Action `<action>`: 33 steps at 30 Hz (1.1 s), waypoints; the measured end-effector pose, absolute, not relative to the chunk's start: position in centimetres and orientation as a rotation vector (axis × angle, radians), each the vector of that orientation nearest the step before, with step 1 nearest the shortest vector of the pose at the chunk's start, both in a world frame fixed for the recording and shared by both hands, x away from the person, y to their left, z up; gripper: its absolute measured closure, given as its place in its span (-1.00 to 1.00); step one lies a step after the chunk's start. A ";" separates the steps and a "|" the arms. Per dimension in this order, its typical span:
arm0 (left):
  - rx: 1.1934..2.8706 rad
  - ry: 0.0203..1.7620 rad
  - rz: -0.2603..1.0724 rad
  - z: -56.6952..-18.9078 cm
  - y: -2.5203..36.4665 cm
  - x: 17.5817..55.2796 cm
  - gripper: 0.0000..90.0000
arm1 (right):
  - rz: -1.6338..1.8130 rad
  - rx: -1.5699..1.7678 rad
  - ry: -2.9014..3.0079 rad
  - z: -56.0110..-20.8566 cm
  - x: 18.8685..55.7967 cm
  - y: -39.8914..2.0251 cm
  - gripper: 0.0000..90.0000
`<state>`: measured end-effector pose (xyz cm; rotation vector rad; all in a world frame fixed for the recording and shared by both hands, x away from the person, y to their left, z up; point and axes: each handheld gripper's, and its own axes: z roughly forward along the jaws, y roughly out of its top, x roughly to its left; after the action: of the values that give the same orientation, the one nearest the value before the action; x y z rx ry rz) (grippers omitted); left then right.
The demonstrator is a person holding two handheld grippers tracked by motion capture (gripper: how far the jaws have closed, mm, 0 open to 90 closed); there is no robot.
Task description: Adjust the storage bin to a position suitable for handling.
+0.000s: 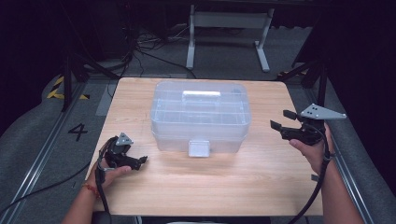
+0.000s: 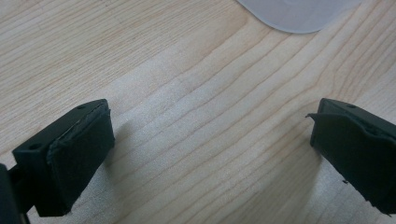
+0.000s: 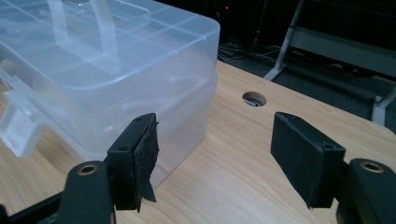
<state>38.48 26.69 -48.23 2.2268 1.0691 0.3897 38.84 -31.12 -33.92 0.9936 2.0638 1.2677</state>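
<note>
Currently the right gripper (image 1: pixel 283 120) is held above the table (image 1: pixel 196 186), just off the right end of the clear plastic storage box (image 1: pixel 200 116), with its jaws spread and nothing between them. In the right gripper view the left pad (image 3: pixel 145 161) lines up with the box's near right corner, and its facing is peeling at the lower edge. The left gripper (image 1: pixel 140 161) rests low on the table off the box's front left corner, jaws also spread and empty.

The box sits mid-table, lid down, with its white front latch (image 1: pixel 199 148) facing the person and the carry handle (image 1: pixel 201 94) lying flat on the lid.

The step in hand appears to be the approach to the box. Bring the right gripper in level, square to the chosen feature. Keep the left gripper ready to brace the box's left end, because the light shell is likely to slide on smooth wood. Close only when both pads face solid plastic.
</note>
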 end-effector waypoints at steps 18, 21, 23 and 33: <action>2.227 1.068 0.389 -48.2 26.7 38.5 -1.00 | 1.293 0.920 2.089 -32.0 40.5 -29.0 -0.31; 2.227 1.068 0.389 -48.2 26.7 38.5 -1.00 | 1.301 0.909 2.099 -32.0 40.8 -28.5 -0.31; 2.227 1.069 0.390 -48.2 26.7 38.5 -1.00 | 1.297 0.907 2.106 -31.9 40.9 -28.1 -0.30; 2.227 1.069 0.390 -48.2 26.7 38.5 -1.00 | 1.305 0.859 2.135 -31.3 41.7 -26.4 -0.28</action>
<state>38.48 26.69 -48.23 2.2266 1.0688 0.3895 41.75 -26.43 -31.32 0.8586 2.1350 1.3053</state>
